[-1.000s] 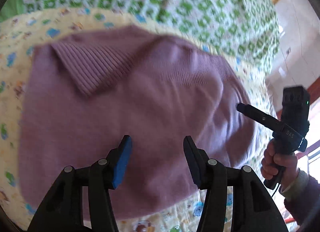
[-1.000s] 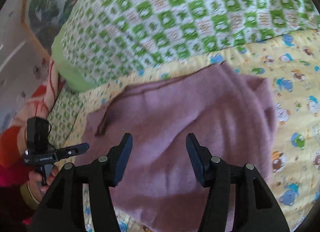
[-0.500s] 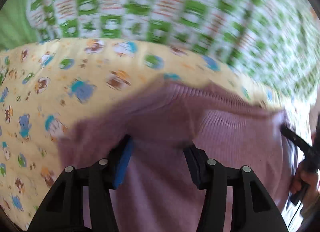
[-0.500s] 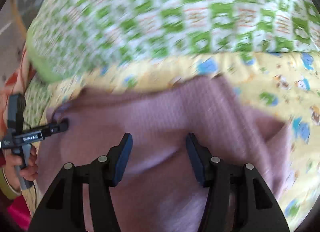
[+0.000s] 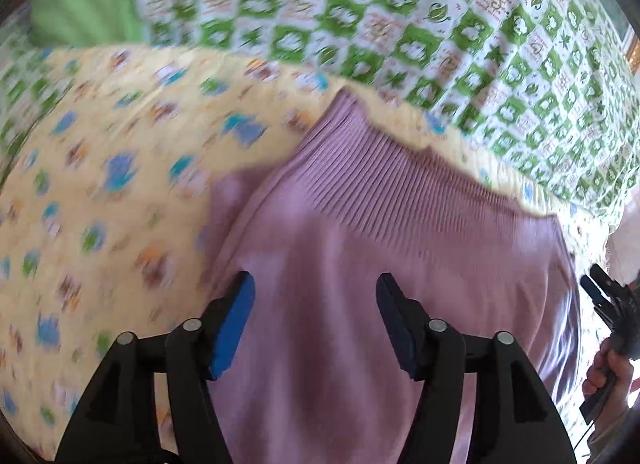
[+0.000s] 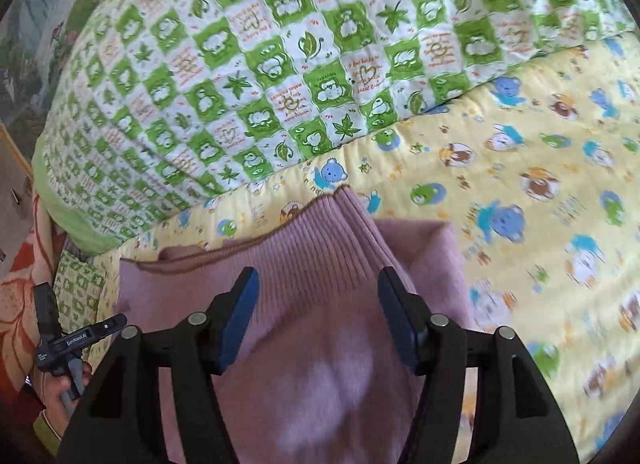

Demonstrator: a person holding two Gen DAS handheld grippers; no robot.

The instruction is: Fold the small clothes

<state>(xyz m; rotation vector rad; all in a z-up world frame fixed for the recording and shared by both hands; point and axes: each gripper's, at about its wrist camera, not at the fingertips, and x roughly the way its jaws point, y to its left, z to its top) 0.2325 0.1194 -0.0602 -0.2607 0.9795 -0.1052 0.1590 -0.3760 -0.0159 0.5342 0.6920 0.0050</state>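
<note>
**Sweater folded, both claws drawn back over it**

Sweater [image 5: 400,264] lies folded on yellow sheet [image 5: 100,183], ribbed hem now on top, ahead of both claws. A second ago it lay spread wide. Left claw [image 5: 314,320] gapes wide, grips nothing, sweater beneath it. Right claw [image 6: 318,314] likewise wide apart, nothing held, over the ribbed band. Green quilt [image 6: 280,43] beyond the sweater's far edge.

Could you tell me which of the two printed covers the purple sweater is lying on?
The purple sweater lies on the yellow animal-print sheet, not the green-and-white checked quilt behind it.
</note>
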